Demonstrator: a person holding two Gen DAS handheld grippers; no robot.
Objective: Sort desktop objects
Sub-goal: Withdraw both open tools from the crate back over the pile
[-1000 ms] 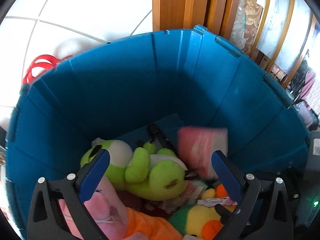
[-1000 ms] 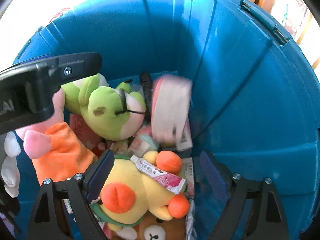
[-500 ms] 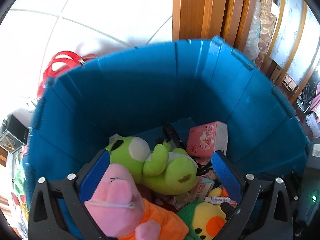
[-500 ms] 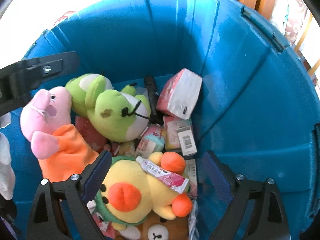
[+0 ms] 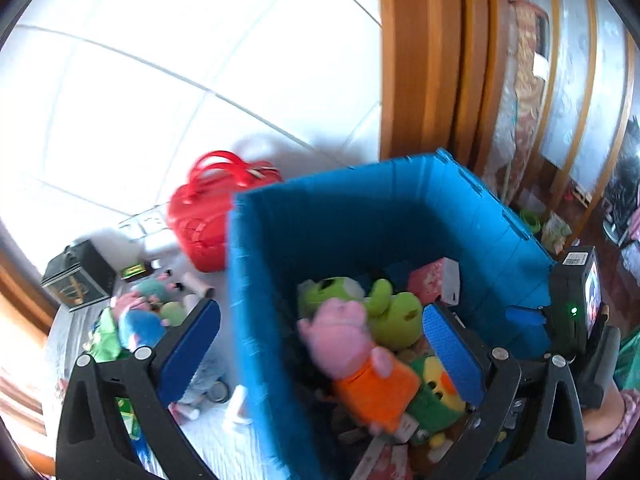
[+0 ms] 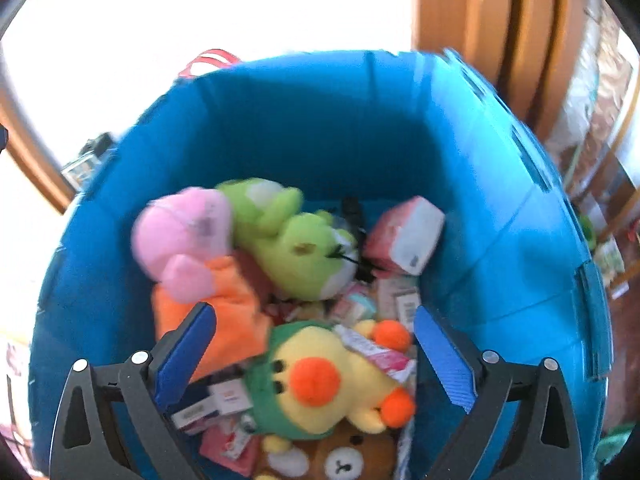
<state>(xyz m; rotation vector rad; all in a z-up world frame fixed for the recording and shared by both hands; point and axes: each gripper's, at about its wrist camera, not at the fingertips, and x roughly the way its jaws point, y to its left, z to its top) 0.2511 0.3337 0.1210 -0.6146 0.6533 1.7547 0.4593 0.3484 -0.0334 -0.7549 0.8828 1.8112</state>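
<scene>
Both claws empty over the blue bin (image 6: 500, 280); left claw (image 5: 320, 344) spread wide, nothing between its pads, straddling the bin's near-left wall with one finger outside over the table (image 5: 224, 444) and one inside; right claw (image 6: 314, 354) opening toward full spread, pads clear of everything, hanging above the yellow duck plush (image 6: 320, 384).

Sorted things already in the bin: pink pig plush (image 5: 340, 332) in an orange dress on top of the heap, against the green frog plush (image 6: 292, 248); pink tissue pack (image 6: 404, 236) leaning on the far-right wall; small boxes, a tube and a brown bear face underneath.

Unsorted things on the table left of the bin: a blue-and-pink plush (image 5: 140, 320), a white roll, tape, small packets; red bag (image 5: 204, 224) and dark box (image 5: 76, 280) further back.

Risks from here, as judgement only: a blurred, fast swing of the left claw clipping the bin wall and shifting the bin; the pig, perched high, sliding or snagging on a passing finger; small bottles near the wall knocked over on a hurried reach; a soft plush gripped by a loose limb slipping mid-carry.
</scene>
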